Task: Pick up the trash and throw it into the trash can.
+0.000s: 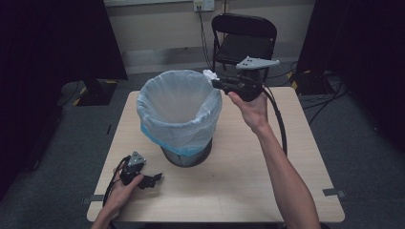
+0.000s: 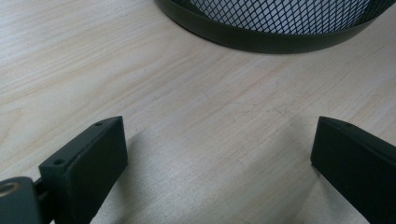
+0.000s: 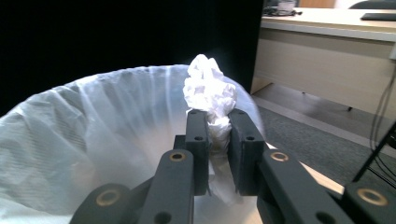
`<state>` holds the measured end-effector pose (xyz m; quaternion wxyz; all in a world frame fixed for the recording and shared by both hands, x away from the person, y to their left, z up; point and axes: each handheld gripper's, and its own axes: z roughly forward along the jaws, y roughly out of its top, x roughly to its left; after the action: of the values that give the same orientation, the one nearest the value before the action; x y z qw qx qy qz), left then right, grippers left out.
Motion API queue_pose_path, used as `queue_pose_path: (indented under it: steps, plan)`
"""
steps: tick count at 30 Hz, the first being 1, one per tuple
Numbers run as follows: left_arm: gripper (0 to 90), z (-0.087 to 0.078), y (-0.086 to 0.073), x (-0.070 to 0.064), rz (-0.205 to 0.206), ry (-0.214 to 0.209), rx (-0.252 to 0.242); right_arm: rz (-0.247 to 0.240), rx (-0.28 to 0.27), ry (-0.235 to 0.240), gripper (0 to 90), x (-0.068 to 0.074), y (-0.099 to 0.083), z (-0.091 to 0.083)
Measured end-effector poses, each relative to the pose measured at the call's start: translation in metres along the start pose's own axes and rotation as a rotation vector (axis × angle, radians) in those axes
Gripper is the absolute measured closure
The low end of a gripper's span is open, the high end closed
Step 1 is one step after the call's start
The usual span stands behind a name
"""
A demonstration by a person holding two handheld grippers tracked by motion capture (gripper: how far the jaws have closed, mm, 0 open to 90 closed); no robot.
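Observation:
A black mesh bin (image 1: 186, 155) lined with a translucent white bag (image 1: 179, 107) stands on the wooden table (image 1: 239, 176). My right gripper (image 1: 216, 81) is held at the bag's far right rim, shut on a crumpled white tissue (image 1: 208, 74). In the right gripper view the tissue (image 3: 208, 88) bulges above the jaws of that gripper (image 3: 218, 133), over the bag's opening (image 3: 93, 140). My left gripper (image 1: 155, 180) rests on the table near the front left, open, nothing between its jaws. Its own view shows the left gripper (image 2: 219, 154) facing the bin's base (image 2: 275, 32).
A black folding chair (image 1: 243, 40) stands behind the table. Dark curtains hang at both sides, with cables on the grey floor at the right. A light desk (image 3: 327, 51) is seen beyond the bin in the right gripper view.

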<state>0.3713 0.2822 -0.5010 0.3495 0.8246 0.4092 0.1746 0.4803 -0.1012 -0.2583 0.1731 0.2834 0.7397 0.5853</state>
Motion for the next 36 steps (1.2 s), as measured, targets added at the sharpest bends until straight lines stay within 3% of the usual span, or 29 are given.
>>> queue_pose_path:
  steps: [11, 18, 25, 27, 28, 29, 36]
  plan:
    - [3.0, 0.0, 0.0, 0.0, 0.0, 0.0, 0.0, -0.004, 0.02, 0.125, 79.8, 0.026, 0.017, 0.04]
    - [3.0, 0.0, 0.0, 0.0, -0.001, 0.0, 0.0, -0.021, 0.065, 0.16, 79.7, 0.036, 0.028, 0.058]
    - [3.0, 0.0, 0.0, 0.0, 0.0, 0.0, 0.0, -0.025, 0.118, 0.148, 75.2, 0.037, 0.031, 0.063]
    - [3.0, 0.0, 0.0, 0.0, 0.0, 0.0, 0.0, -0.03, 0.151, 0.122, 61.4, 0.037, 0.03, 0.066]
    - [3.0, 0.0, 0.0, 0.0, -0.001, 0.001, 0.0, -0.03, 0.151, 0.122, 61.4, 0.037, 0.03, 0.066]
    - [3.1, 0.0, 0.0, 0.0, -0.001, 0.001, -0.001, -0.034, 0.154, 0.121, 54.5, 0.036, 0.029, 0.066]
    - [3.0, 0.0, 0.0, 0.0, 0.0, 0.0, 0.0, -0.032, 0.151, 0.1, 44.4, 0.033, 0.027, 0.064]
